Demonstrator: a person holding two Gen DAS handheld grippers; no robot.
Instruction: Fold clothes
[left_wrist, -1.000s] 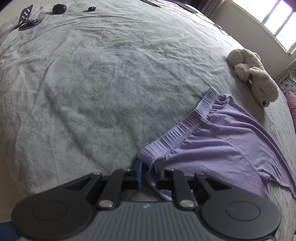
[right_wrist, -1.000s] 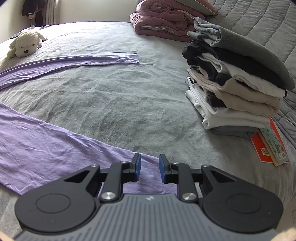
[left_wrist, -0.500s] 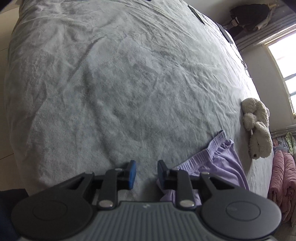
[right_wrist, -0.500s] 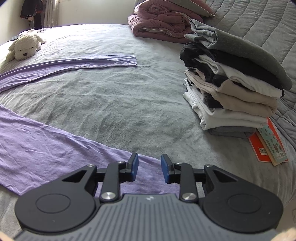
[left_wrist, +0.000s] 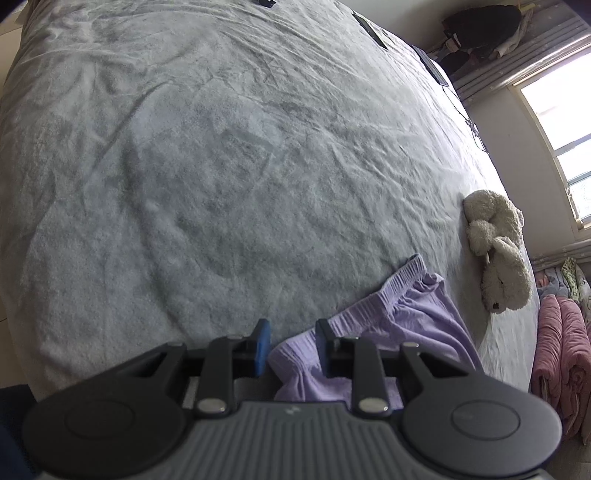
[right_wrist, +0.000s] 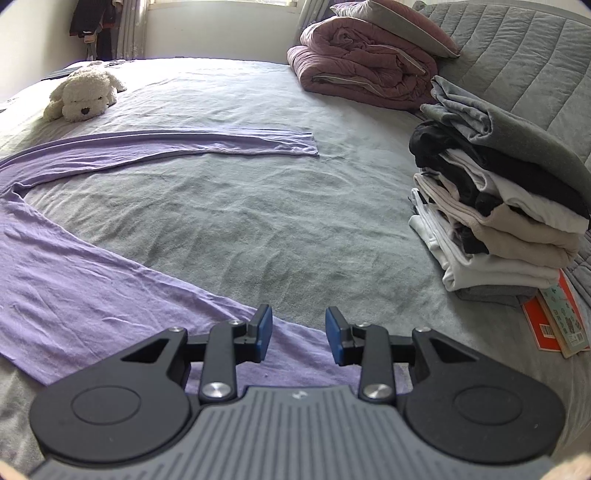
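The left claw (left_wrist: 291, 345) is seen right at the waistband corner of the lavender pants (left_wrist: 388, 332), blue pads apart and nothing pinched; a bit of the purple cloth lies in the gap but isn't pressed. The right claw (right_wrist: 298, 334) is hovering over the hem end of one pant leg (right_wrist: 92, 295), and its jaws are opening, with fabric seen below them but none gripped. The pants are spread flat on the grey bed (right_wrist: 258, 206), legs splayed in a V, the second leg (right_wrist: 184, 144) stretched further back. Off to the right side a stack of folded clothes (right_wrist: 498, 206) is piled over a red book (right_wrist: 546, 321). Farther back a white plush dog (right_wrist: 83, 96) and a rolled pink quilt (right_wrist: 362, 70) can be made out.
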